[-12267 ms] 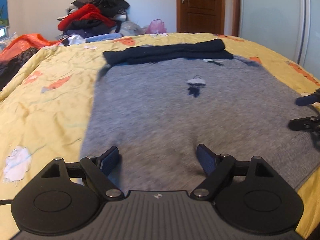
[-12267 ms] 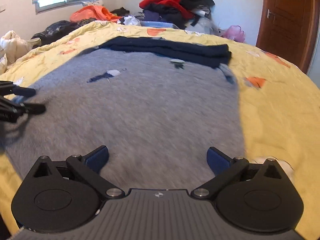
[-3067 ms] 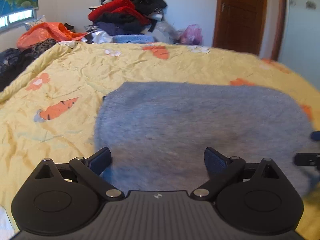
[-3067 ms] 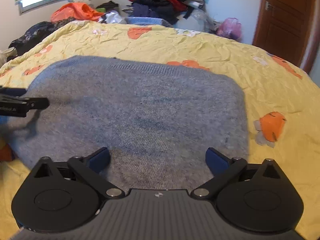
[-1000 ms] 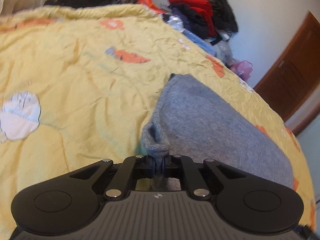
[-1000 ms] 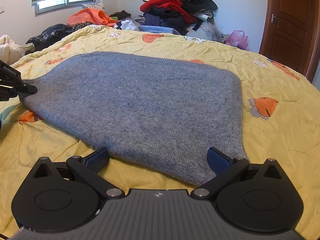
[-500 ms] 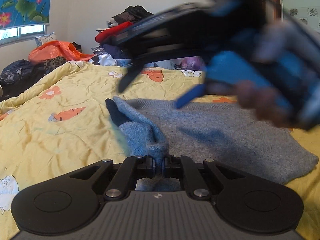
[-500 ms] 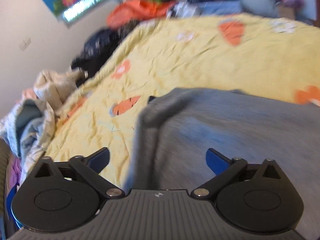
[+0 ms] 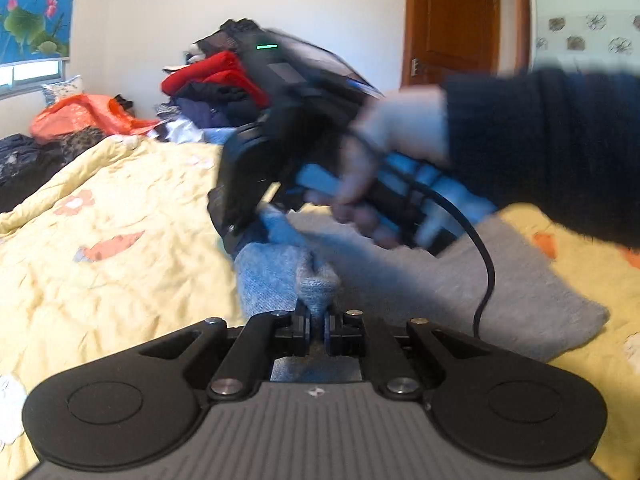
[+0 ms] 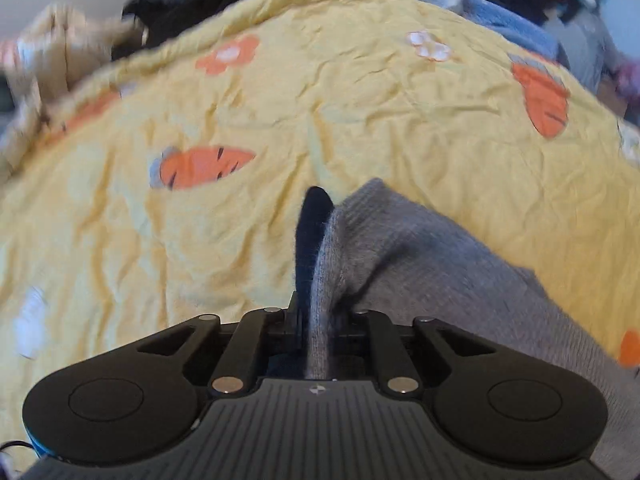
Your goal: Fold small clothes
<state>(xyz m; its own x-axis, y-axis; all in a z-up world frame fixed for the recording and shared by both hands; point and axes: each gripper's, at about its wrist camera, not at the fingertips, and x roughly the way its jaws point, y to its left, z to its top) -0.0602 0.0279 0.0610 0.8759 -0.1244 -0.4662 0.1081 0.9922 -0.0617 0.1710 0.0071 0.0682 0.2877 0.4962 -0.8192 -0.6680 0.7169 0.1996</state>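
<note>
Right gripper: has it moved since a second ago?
Yes. The right gripper swung from the grey sweater's near edge to its corner beside the carrot print, jaws just closing on it.

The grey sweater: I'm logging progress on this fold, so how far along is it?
Done: the grey sweater already lies folded into a compact block on the yellow quilt. In hand: the left gripper and the right gripper are both shut on one edge. Left: carrying that edge across for another fold.

Black ribbed gripper [image 9: 316,322], dark knit sleeve [image 9: 552,148] (black cable [image 9: 482,264] trailing).
</note>
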